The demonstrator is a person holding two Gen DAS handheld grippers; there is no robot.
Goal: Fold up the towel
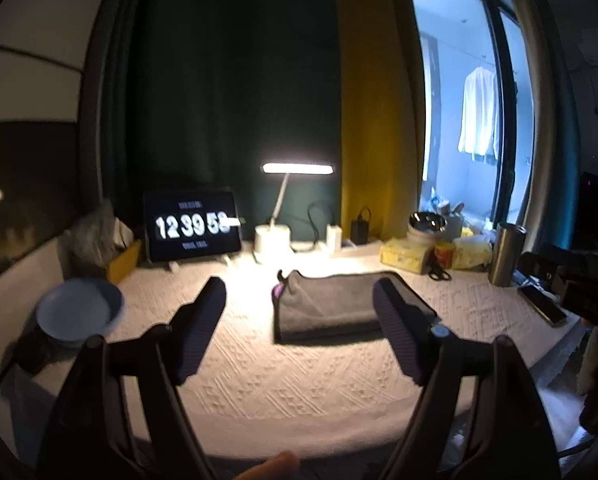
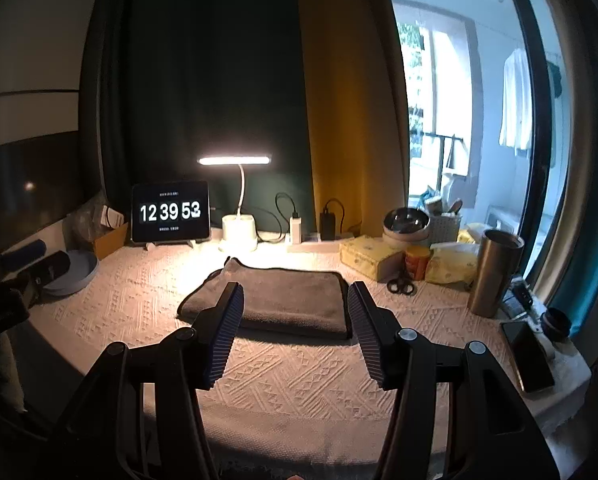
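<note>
A grey towel (image 1: 327, 304) lies folded into a flat rectangle on the white textured tablecloth (image 1: 259, 380), under the desk lamp. It also shows in the right wrist view (image 2: 283, 300). My left gripper (image 1: 299, 296) is open and empty, above the table in front of the towel's left part. My right gripper (image 2: 295, 300) is open and empty, just in front of the towel's near edge, not touching it. The right gripper also shows at the right edge of the left wrist view (image 1: 579, 284), and the left gripper at the left edge of the right wrist view (image 2: 23, 272).
A clock tablet (image 2: 171, 212) and a lit desk lamp (image 2: 239, 232) stand at the back. A blue bowl (image 1: 79, 308) sits at the left. A steel tumbler (image 2: 495, 272), scissors (image 2: 401, 282), tissue packs, a metal bowl and a phone (image 2: 527, 356) crowd the right side.
</note>
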